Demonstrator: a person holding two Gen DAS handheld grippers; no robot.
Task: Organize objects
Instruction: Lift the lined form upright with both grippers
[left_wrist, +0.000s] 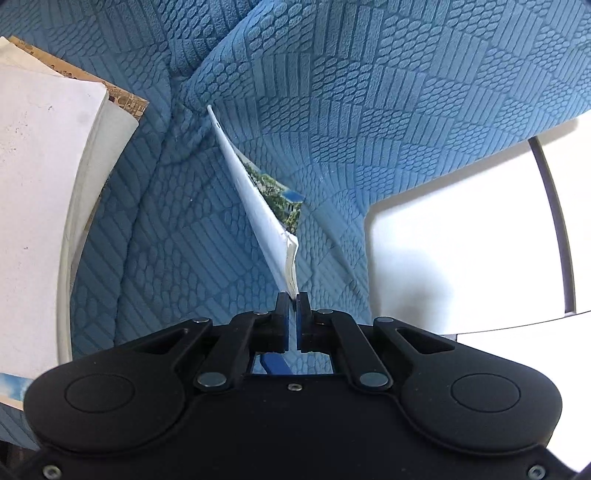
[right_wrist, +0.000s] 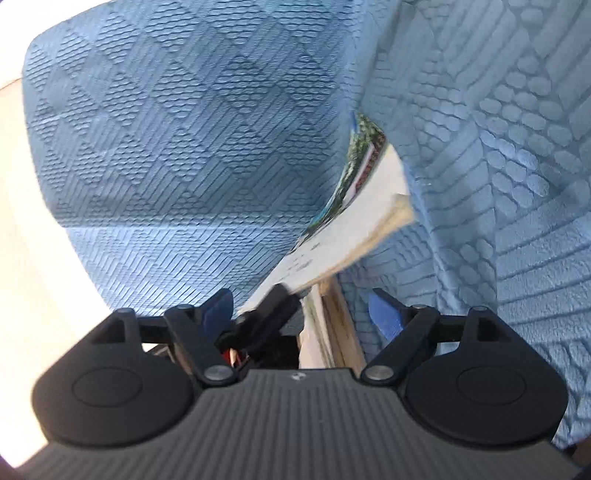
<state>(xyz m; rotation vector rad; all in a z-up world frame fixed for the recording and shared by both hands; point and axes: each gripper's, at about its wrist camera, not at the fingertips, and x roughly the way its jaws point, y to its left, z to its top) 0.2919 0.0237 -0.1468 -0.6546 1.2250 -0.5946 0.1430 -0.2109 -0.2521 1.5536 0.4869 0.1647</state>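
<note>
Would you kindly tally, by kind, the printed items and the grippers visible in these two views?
Booklets held up edge-on: 1, the photo-cover booklet, pinched by the left gripper.
Stacks of paper and books: 1, the white-topped stack on the blue sofa.
Grippers: 2, including the open right gripper.
Total: 4

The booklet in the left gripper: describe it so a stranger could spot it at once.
Start at the blue quilted sofa cover. In front of it the left gripper, shut, pinches a thin booklet by its corner. Unlike the plain white paper stack beside it, its cover carries a photo of green trees.
</note>
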